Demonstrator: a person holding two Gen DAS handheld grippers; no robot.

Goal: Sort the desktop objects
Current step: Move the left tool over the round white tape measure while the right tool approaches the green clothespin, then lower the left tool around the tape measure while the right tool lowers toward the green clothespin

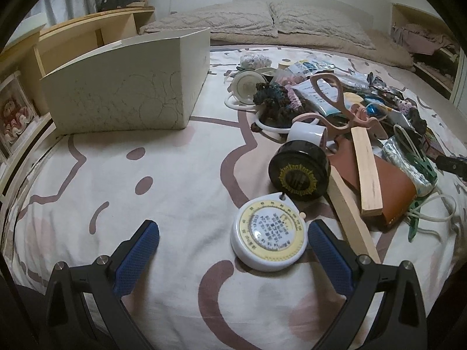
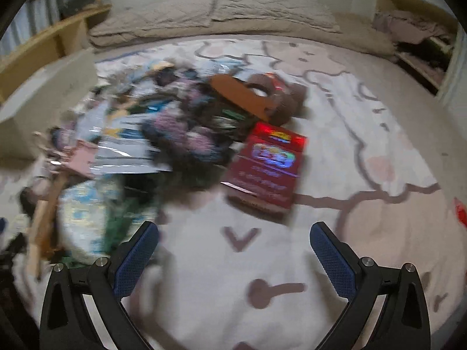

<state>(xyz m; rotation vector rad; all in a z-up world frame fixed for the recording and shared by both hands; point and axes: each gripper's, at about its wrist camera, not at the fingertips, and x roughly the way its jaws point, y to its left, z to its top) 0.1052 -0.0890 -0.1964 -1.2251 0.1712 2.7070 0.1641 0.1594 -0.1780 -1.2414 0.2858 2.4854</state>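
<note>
Left wrist view: dim, even indoor light, sharp focus, soft shadows. Right wrist view: heavy motion blur. Both: fisheye bending, dark vignetted corners.

Right gripper (image 2: 234, 243) is hovering at bottom centre, jaws standing wide apart, nothing between them. Red box (image 2: 267, 164) is lying mid-frame on the patterned bed cover (image 2: 364, 145). Blurred clutter pile (image 2: 151, 134) is filling centre-left. Beige box (image 2: 43, 102) is sitting at left edge.
</note>
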